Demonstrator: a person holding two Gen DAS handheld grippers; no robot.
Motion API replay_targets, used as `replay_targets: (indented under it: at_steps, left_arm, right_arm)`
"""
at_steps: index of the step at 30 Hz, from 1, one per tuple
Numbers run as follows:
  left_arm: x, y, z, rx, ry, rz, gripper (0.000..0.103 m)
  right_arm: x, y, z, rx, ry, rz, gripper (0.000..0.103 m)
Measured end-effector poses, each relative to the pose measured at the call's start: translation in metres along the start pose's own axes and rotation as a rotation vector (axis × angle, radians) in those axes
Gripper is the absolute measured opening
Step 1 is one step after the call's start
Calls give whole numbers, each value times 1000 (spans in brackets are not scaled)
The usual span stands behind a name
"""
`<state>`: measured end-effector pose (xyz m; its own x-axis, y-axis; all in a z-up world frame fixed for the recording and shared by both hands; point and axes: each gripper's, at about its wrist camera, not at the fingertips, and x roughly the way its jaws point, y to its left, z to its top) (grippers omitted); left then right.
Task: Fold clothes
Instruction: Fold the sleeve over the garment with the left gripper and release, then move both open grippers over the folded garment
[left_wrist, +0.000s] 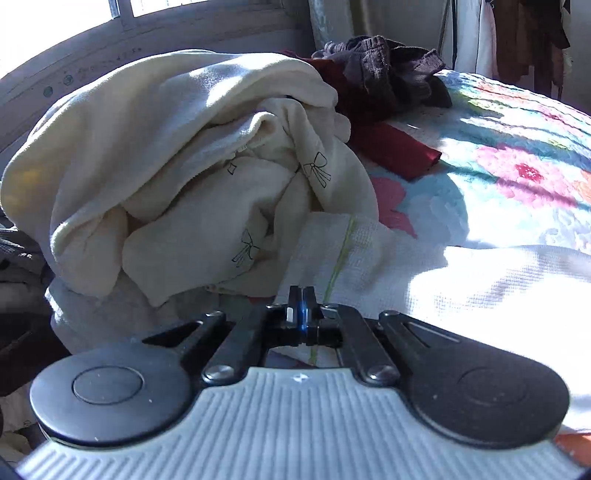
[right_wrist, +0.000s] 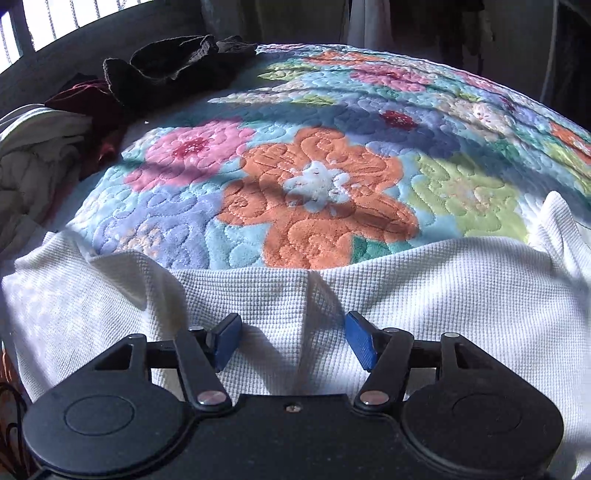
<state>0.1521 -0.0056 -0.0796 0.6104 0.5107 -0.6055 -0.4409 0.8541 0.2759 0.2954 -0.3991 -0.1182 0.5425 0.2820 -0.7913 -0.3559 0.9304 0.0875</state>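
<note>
A white waffle-knit garment (right_wrist: 424, 295) lies spread on the near part of a flowered quilt (right_wrist: 314, 173). My right gripper (right_wrist: 293, 341) is open just above it, its blue pads (right_wrist: 360, 345) on either side of a crease. In the left wrist view the same white garment (left_wrist: 480, 291) has a thin green stripe. My left gripper (left_wrist: 302, 301) is shut at the garment's edge by that stripe; whether cloth is pinched between the fingers I cannot tell.
A heap of cream clothes with bow prints (left_wrist: 177, 166) rises left of the left gripper. Behind it lie a dark red garment (left_wrist: 395, 147) and a dark brown knit (left_wrist: 391, 70). Clothes hang at the back right (left_wrist: 524, 37). A window wall runs behind.
</note>
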Motion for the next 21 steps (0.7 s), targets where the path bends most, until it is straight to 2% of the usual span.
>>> replay_targets:
  at_steps: [1,2,4,8,10,12,15,17,21]
  left_arm:
    - [-4,7,-1,21,-6,44,0]
    - [-4,19,-1,-4,24,33,0]
    - [-4,40,0,-54,98,-6,0]
    - [-17,27,8,-40,147,-133,2]
    - [-32,-2,18,-10,141,-253,4]
    - [-54,-40,32,75,97,-346,7]
    - [-89,-100,50,196,37,-491,18]
    - [-111,-139,61,251,34,-628,33]
    - [-156,-228,72,375,39,-903,37]
  right_arm:
    - [-2,2,2,-2,0,2,68]
    - [-4,2,3,5,2,11,68]
    - [-8,0,6,32,2,40,68]
    - [-22,-6,12,52,-11,41,68]
    - [-36,-14,16,58,-22,29,68]
    - [-53,-24,18,71,-35,16,68]
    - [-88,-53,13,137,-60,0,68]
    - [-113,-73,3,187,-75,-37,68]
    - [-158,-114,-28,254,-80,-132,68]
